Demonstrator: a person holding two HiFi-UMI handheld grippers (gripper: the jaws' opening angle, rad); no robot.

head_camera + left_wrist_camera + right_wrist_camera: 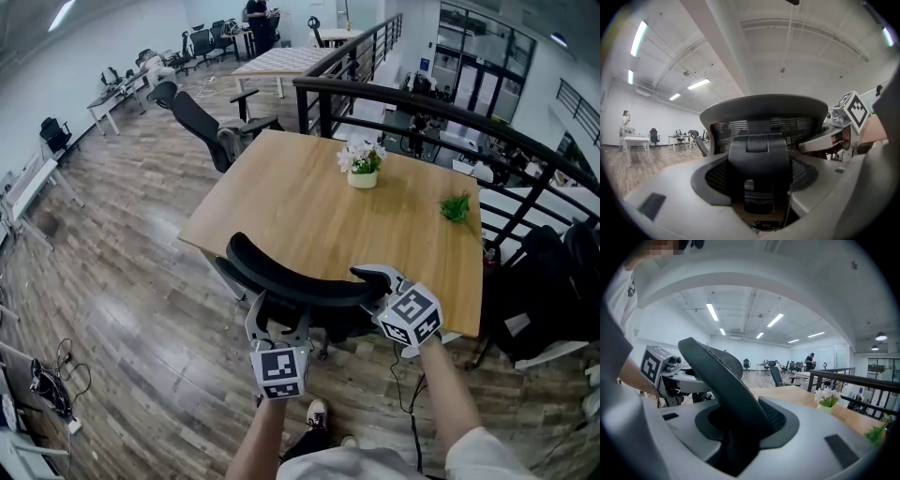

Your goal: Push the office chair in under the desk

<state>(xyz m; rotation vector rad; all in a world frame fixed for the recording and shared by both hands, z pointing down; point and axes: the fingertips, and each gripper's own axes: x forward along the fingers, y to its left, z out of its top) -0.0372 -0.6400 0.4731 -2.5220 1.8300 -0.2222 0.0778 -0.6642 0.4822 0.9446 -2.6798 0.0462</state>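
Observation:
A black mesh office chair (298, 284) stands at the near edge of the wooden desk (300, 211), its seat mostly under the top and its curved headrest just outside the edge. My left gripper (279, 326) is behind the chair, and its jaws are closed on the black spine bracket (758, 161) of the backrest. My right gripper (379, 282) clamps the right end of the headrest (726, 380), which fills the gap between its jaws. Each gripper's marker cube shows in the other's view.
A small pot of white flowers (362, 165) and a green sprig (456, 207) lie on the desk. A second black chair (208, 124) stands at the far left corner. A black railing (422, 101) runs behind, a dark bag (551, 281) at right, cables (52, 382) on the floor.

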